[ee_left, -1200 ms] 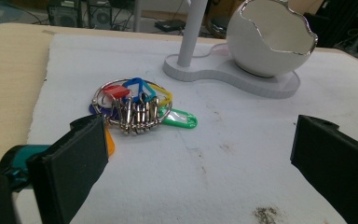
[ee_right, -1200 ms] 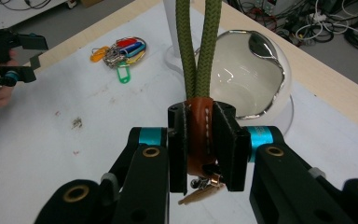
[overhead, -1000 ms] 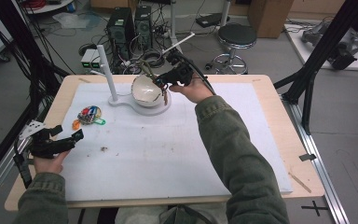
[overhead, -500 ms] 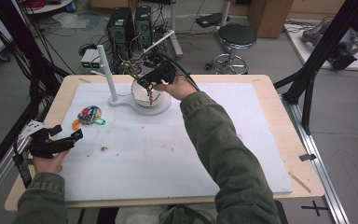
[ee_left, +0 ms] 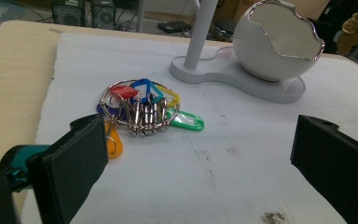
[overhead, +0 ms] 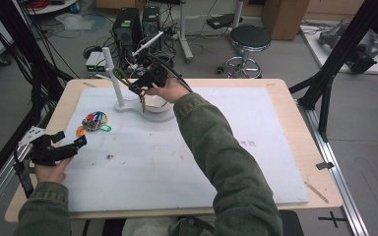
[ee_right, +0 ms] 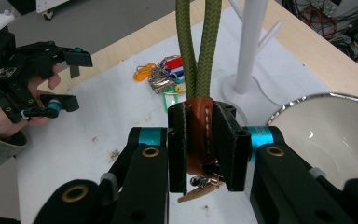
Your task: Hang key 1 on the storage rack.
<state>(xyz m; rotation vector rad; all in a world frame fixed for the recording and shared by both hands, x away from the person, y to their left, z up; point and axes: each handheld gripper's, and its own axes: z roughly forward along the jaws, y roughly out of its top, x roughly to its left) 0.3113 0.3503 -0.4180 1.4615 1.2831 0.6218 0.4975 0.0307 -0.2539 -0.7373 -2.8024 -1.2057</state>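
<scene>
- The olive cord loop (ee_right: 198, 46) with its brown leather tab (ee_right: 199, 135) is pinched in the right hand-held gripper (ee_right: 200, 144), jaws pressed onto the tab, and is held in the air above the tabletop's far left part, between the white peg stand (overhead: 112, 78) and the white egg-shaped bowl (overhead: 156, 104).
- Small metal pieces (ee_right: 204, 184) dangle below the tab.
- The step in hand looks like carrying the loop to the stand to hang it; the next move calls for opening the loop over a peg (overhead: 147, 44) and lowering it on before letting go.
- The right arm (overhead: 226, 147) reaches far across the tabletop, sleeve stretched, wrist bent towards the stand.
- The left hand-held gripper (overhead: 59, 147) rests near the left edge, jaws spread and empty, pointing at the bunch of coloured key tags (ee_left: 140, 109) on the white mat (overhead: 256, 142).
</scene>
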